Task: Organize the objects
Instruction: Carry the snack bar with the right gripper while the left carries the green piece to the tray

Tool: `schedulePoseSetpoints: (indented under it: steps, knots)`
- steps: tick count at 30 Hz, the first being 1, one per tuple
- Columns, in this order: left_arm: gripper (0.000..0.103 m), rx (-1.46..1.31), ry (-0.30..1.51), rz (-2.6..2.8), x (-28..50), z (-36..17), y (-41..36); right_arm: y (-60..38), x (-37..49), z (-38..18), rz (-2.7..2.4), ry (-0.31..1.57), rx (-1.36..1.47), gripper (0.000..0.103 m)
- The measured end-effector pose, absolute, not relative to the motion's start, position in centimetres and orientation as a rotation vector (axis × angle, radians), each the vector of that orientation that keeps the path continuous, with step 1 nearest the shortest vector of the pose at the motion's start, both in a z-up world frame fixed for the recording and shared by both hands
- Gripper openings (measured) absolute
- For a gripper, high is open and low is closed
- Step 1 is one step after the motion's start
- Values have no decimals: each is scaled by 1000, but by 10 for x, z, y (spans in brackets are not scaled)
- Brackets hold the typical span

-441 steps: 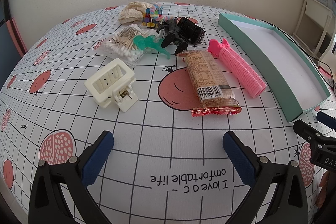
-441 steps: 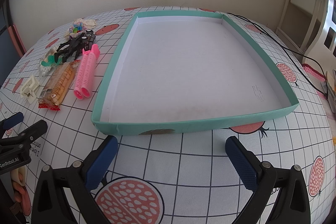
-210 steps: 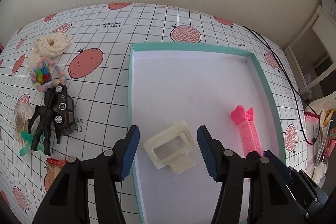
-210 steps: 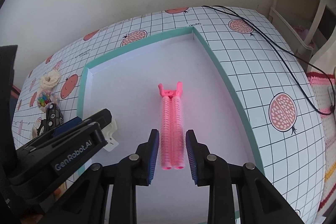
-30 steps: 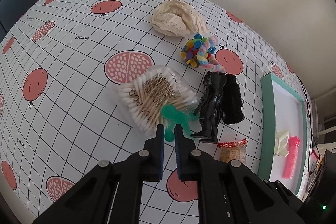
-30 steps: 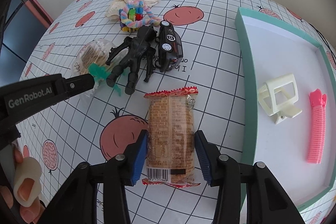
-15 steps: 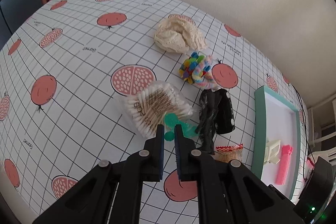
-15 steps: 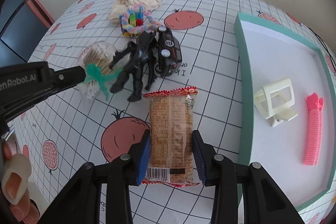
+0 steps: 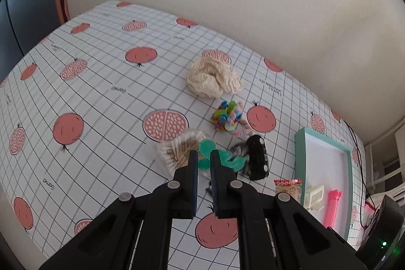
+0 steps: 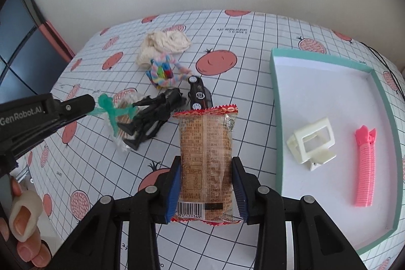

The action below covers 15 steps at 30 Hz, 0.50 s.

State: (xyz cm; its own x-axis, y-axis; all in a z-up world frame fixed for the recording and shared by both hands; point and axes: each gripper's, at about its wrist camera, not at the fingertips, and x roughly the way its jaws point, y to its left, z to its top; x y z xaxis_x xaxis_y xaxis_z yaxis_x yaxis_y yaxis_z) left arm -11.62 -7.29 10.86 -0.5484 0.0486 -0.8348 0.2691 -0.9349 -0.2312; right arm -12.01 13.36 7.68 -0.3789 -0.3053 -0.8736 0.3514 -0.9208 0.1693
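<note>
My left gripper (image 9: 203,160) is shut on a green plastic toy (image 9: 222,158) and holds it above the table; the toy also shows in the right wrist view (image 10: 110,109) at the left gripper's tip. My right gripper (image 10: 206,168) is shut on a snack packet (image 10: 205,151), lifted above the table left of the teal tray (image 10: 274,82). In the tray lie a cream hair claw (image 10: 312,142) and a pink hair roller (image 10: 365,165).
On the pomegranate tablecloth lie a bag of cotton swabs (image 9: 177,149), a black figure (image 10: 152,115), a black toy car (image 10: 198,92), a colourful ring toy (image 10: 163,74) and a cream lace scrunchie (image 10: 162,44). A cable (image 10: 389,70) runs past the tray's far right.
Both grippers have risen. The left one has lifted the green toy off the swab bag, and the right one has lifted the snack packet off the table.
</note>
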Motion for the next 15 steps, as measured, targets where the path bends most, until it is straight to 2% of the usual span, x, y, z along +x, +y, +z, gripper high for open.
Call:
schedulePoseSetpoints:
  steps: [15]
  knots:
    - [9, 1388, 522, -2631, -114, 116, -70, 139, -120, 78, -2334, 62, 1446, 40]
